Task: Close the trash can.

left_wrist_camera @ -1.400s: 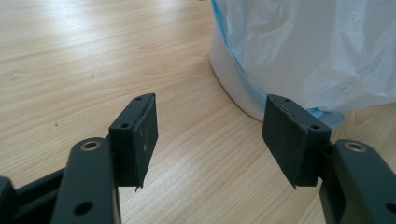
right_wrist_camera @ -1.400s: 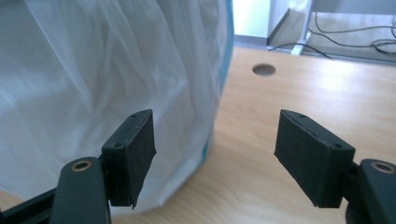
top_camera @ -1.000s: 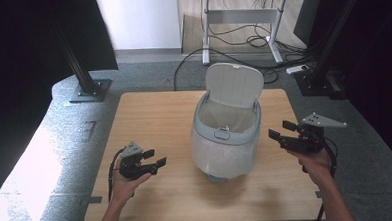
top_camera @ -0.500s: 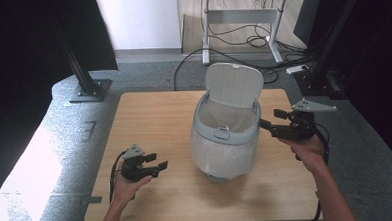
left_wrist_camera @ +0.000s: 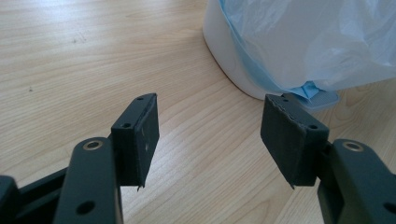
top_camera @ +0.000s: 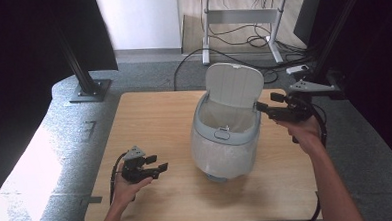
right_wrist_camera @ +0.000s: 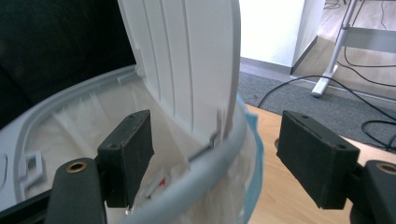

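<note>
Your right claw (top_camera: 262,108) is released at the lidded bin's (top_camera: 228,139) rim; your left claw (top_camera: 156,163) is released over the wooden counter (top_camera: 149,112), with grey floor (top_camera: 60,146) around it

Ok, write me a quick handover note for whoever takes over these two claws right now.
Left claw: open, empty, low over the table, in front and to the left of the bin.
Right claw: open, empty, at the bin's right rim, its jaws either side of the rim just beside the lid hinge; not gripping.
Bin: mid-table, lid upright and open, bag fitted inside and hanging over the outside.
Done: lid is open, bag in.
Left: probably closing the lid or handling the bag; nothing gripped yet.
</note>
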Available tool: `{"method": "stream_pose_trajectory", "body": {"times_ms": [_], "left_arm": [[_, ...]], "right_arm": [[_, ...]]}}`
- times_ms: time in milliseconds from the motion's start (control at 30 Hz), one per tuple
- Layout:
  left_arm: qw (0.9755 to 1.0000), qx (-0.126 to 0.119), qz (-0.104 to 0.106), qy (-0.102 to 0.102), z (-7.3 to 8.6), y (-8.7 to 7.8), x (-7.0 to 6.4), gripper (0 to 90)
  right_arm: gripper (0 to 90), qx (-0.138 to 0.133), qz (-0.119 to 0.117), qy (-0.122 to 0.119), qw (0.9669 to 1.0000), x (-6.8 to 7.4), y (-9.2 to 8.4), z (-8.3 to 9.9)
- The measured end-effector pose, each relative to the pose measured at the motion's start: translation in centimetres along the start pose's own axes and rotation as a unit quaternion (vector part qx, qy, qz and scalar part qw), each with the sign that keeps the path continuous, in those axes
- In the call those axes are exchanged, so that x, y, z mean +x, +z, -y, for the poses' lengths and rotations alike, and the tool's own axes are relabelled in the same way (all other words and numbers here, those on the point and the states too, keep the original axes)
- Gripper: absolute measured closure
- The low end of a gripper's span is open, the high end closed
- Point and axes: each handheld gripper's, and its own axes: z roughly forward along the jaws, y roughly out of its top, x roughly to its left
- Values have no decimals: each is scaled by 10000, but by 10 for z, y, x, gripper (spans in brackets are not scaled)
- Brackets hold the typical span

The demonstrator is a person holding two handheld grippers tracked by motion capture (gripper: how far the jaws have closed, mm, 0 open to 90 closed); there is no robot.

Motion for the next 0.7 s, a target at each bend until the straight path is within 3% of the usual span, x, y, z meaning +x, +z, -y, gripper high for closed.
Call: {"method": "stream_pose_trajectory", "body": {"times_ms": [233,400,567,700], "left_arm": [[10000,20,-11,-62,3,-1,3,375],[10000,34,-15,-67,4,-1,3,377],[10000,61,-2,-68,5,1,3,377],[10000,66,2,-64,5,1,3,377]], "right_arm": [[252,-51,-44,-118,9999,4,11,-24],[251,-197,-74,-77,9997,5,14,-35],[266,-131,-347,-162,9992,11,18,-39],[242,-116,-314,-372,9987,19,18,-36]]}}
